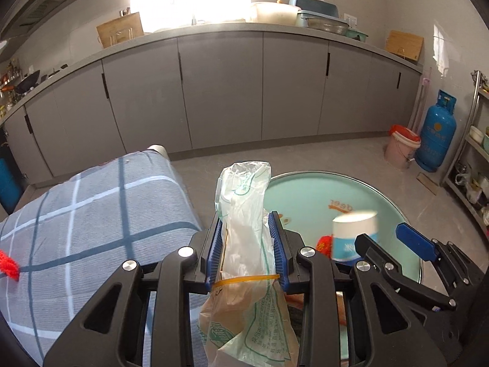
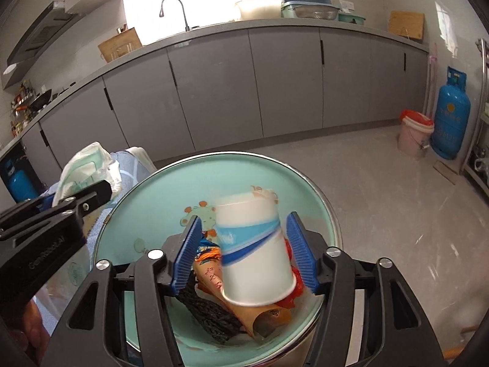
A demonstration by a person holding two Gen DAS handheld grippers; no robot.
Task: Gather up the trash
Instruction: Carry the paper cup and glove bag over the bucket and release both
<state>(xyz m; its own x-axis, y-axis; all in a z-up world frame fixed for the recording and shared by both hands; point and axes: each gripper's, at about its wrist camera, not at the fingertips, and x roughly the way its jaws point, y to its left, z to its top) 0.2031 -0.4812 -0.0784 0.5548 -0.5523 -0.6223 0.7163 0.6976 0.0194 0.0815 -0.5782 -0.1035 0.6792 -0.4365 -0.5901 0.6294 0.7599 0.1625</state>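
So far only part is done: the left tongs [image 1: 247, 244] pinch a plastic bag [image 1: 244, 214] at twelve o'clock, while the right tongs [image 2: 244, 253] stand spread around a paper cup [image 2: 253, 244], dropping blurred toward wrappers [image 2: 214, 275] already on the round green tray [image 2: 146, 214].

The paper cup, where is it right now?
In the right wrist view the paper cup sits upside down between the open right gripper's pads, above the wrappers on the round glass tabletop.
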